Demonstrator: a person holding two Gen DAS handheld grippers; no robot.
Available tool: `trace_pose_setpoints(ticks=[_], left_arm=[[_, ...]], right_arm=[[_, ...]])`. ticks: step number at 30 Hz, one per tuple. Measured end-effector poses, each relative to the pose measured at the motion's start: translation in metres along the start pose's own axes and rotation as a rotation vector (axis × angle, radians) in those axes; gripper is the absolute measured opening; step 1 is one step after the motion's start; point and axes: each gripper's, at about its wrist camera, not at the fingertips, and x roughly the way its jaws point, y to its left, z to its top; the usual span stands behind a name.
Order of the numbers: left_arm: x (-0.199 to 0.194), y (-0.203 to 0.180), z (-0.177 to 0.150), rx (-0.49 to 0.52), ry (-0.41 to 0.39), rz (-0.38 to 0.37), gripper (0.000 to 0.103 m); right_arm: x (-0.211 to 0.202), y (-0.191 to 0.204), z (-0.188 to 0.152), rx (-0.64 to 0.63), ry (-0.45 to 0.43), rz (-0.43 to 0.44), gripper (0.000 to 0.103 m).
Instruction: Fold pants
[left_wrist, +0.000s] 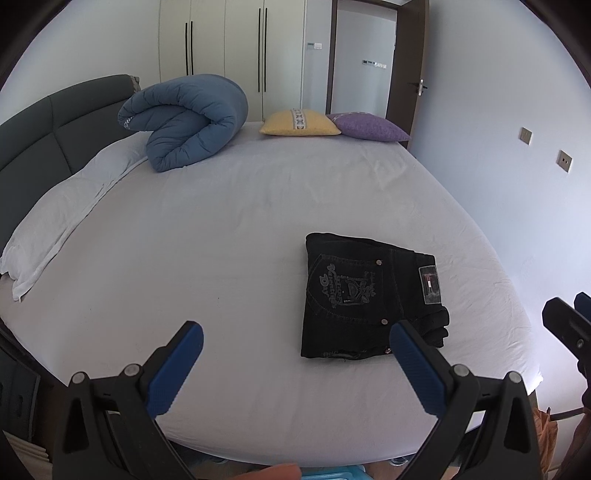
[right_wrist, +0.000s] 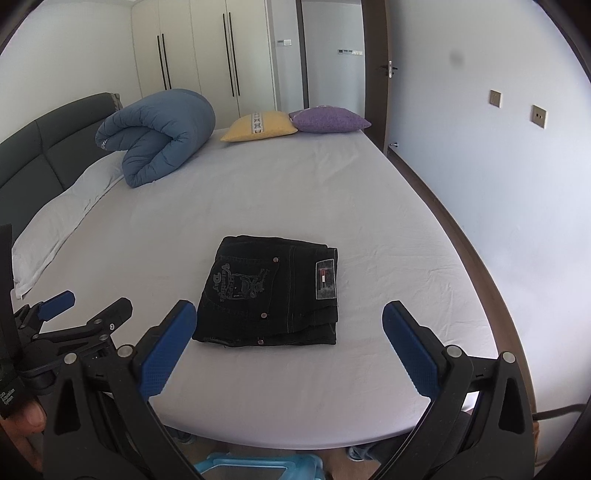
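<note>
The black pants lie folded into a compact, roughly square bundle on the near half of the bed, a little back from its front edge. The top layer shows a back pocket with pale embroidered lettering, small metal rivets and a grey waistband patch with a red and white mark; stacked layers of denim show along the near and right edges.

The bed carries a smooth white sheet with faint wrinkles. At its far side sit a rolled blue duvet, a yellow cushion and a purple cushion just beside it, with a white pillow along the dark grey headboard. Behind stand a pale wardrobe with long dark handles and an open door; the right wall is white with two switch plates.

The left gripper and the right gripper both hover over the bed's near edge, fingers spread wide and empty, clear of the pants.
</note>
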Motion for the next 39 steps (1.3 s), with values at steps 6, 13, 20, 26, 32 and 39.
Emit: trace_pose_setpoints(ticks=[6, 13, 20, 26, 32, 39], left_arm=[[0.005, 0.003, -0.001, 0.005, 0.009, 0.007, 0.103], [0.007, 0.004, -0.001, 0.007, 0.014, 0.008, 0.103], [0.012, 0.007, -0.005, 0.005, 0.025, 0.008, 0.103], [0.012, 0.008, -0.004, 0.005, 0.026, 0.007, 0.103], [0.013, 0.01, -0.005, 0.005, 0.029, 0.008, 0.103], [0.013, 0.01, -0.005, 0.007, 0.029, 0.007, 0.103]], right_arm=[[0.004, -0.001, 0.001, 0.003, 0.009, -0.002, 0.103], [0.007, -0.001, -0.002, 0.005, 0.019, -0.002, 0.103], [0.01, 0.0, -0.004, 0.002, 0.022, -0.008, 0.103], [0.013, -0.001, -0.006, 0.001, 0.026, -0.007, 0.103], [0.017, -0.001, -0.009, -0.001, 0.03, -0.008, 0.103], [0.018, -0.001, -0.01, 0.0, 0.033, -0.009, 0.103]])
